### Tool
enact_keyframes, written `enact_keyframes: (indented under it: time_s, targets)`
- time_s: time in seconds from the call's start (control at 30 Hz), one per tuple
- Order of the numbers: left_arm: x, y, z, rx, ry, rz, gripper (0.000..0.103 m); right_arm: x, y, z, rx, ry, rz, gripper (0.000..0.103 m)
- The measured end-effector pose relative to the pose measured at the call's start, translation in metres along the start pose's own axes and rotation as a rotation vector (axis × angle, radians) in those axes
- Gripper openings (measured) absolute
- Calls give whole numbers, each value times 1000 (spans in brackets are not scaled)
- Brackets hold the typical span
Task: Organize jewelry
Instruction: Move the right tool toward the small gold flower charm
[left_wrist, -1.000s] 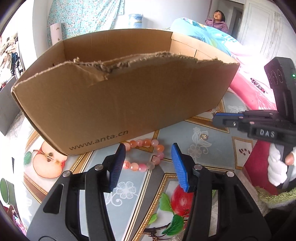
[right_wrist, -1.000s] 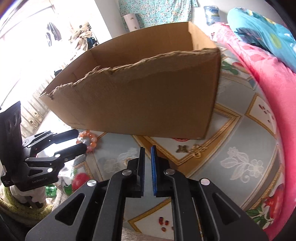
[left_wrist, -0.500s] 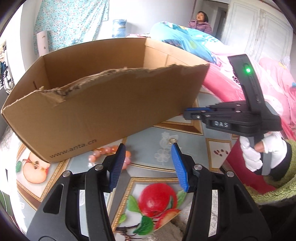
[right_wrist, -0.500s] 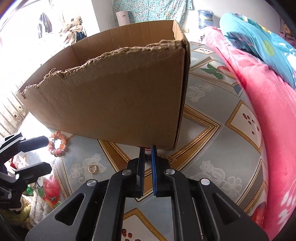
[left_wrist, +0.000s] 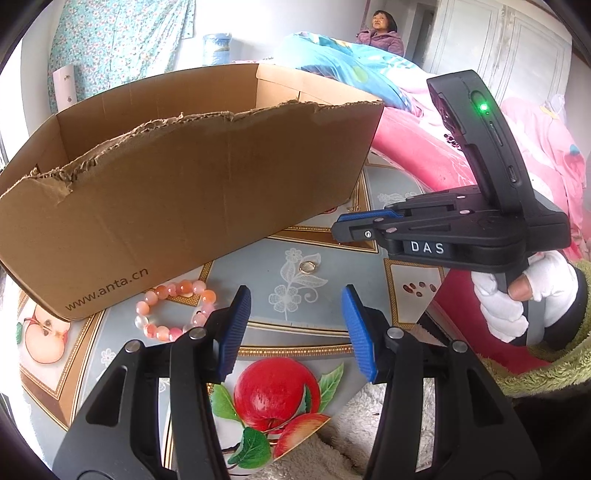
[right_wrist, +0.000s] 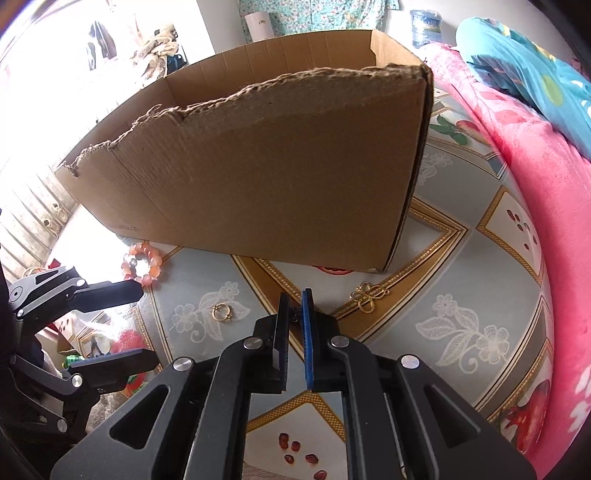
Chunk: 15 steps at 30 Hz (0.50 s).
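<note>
Our left claw (left_wrist: 295, 328) hangs half open and empty; our right claw (right_wrist: 294, 314) is pinched shut on something tiny and dark. Between them the ring (left_wrist: 307, 266) lies flat: light, hard, slippery. We should pinch its rim. Beads (left_wrist: 175, 310) wait by the box (left_wrist: 184, 192).

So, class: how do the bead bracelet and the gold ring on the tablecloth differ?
The bead bracelet is a loop of pink and orange beads; the gold ring is one plain metal band. The bracelet is far larger. It lies by the cardboard box; the ring lies further out. Both lie flat, untouched.
</note>
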<state>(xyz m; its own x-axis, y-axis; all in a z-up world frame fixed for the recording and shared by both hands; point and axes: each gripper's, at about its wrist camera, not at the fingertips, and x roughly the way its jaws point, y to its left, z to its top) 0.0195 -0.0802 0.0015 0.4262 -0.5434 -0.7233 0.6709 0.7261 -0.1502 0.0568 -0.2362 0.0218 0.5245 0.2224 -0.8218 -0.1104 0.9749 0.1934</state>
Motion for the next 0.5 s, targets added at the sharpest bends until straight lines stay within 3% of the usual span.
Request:
enact_keyframes:
  time_s: [0.3, 0.5]
  targets:
    - [6, -2, 1, 6, 11, -2, 49, -5, 7, -8, 26, 11, 37, 7]
    - [8, -4, 0, 16, 14, 3, 49, -17, -10, -8, 56, -22, -10, 10]
